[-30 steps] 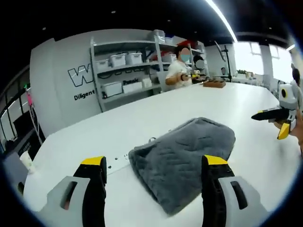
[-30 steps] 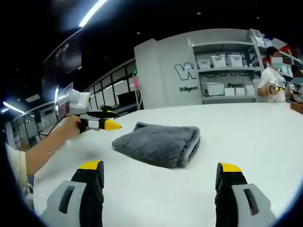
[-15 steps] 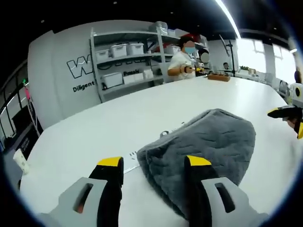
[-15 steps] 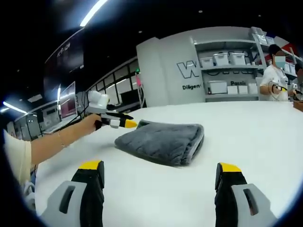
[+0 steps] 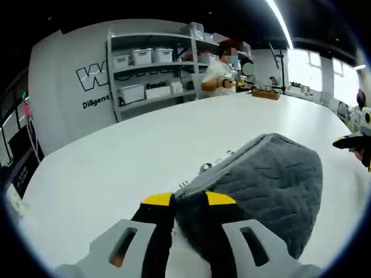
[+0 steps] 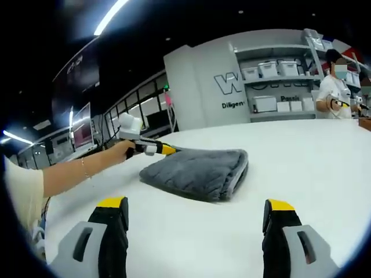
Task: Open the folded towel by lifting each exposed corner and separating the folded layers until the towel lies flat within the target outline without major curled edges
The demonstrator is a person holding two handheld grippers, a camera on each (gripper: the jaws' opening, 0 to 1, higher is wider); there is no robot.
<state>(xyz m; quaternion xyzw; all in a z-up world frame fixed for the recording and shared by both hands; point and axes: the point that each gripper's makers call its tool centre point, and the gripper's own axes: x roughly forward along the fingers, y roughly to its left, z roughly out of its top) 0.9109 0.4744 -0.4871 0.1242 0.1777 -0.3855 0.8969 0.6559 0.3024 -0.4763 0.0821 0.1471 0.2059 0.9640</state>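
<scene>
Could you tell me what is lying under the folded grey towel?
The towel rests on the white table. Small dark marks peek out beside its edge; whatever lies beneath it is covered.

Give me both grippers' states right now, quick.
Left gripper: jaws nearly shut, pinching the near corner of the grey towel.
Right gripper: open, holding nothing, short of the towel over the white table.

Open white table [image 6: 324,174] around folded towel [image 6: 197,172]; left hand-held gripper [image 6: 165,150] at its far corner
</scene>
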